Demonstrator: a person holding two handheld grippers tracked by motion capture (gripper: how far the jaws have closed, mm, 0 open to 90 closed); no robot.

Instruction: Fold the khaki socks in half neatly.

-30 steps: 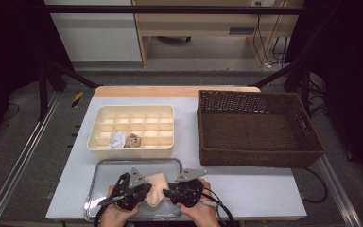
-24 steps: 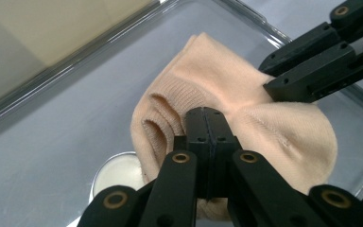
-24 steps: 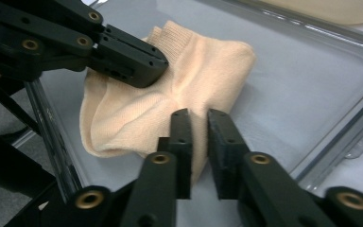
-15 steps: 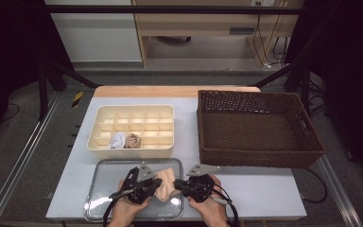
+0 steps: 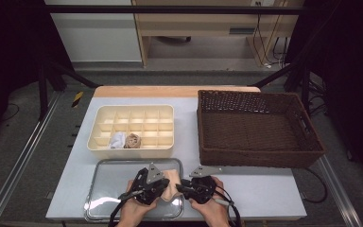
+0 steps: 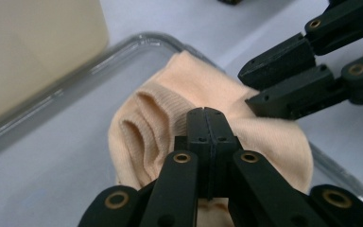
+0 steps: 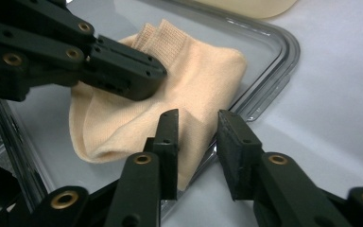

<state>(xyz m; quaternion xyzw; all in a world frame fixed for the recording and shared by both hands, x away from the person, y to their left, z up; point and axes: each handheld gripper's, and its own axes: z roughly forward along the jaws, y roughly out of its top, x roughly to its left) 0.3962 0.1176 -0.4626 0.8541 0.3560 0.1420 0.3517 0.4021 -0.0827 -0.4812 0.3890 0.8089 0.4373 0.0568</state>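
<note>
A peach sock lies bunched at the right end of a clear tray on the near part of the table. My left gripper comes at it from the left and is shut on a fold of the cloth; its black tip presses into the sock. From the right, my right gripper faces it with its jaws apart; they have just been opening. The sock's near edge and the tray rim lie between them, and the pads do not press on the cloth. The right gripper's tips sit at the sock's far side.
A cream compartment box behind the tray holds a white bundle and a brown rolled sock in its front row. A dark wicker basket stands at the right. A hand holds each gripper at the table's near edge.
Both grippers have shifted a little to the right over the tray, keeping the sock between them. The right gripper's jaws stand apart now.
</note>
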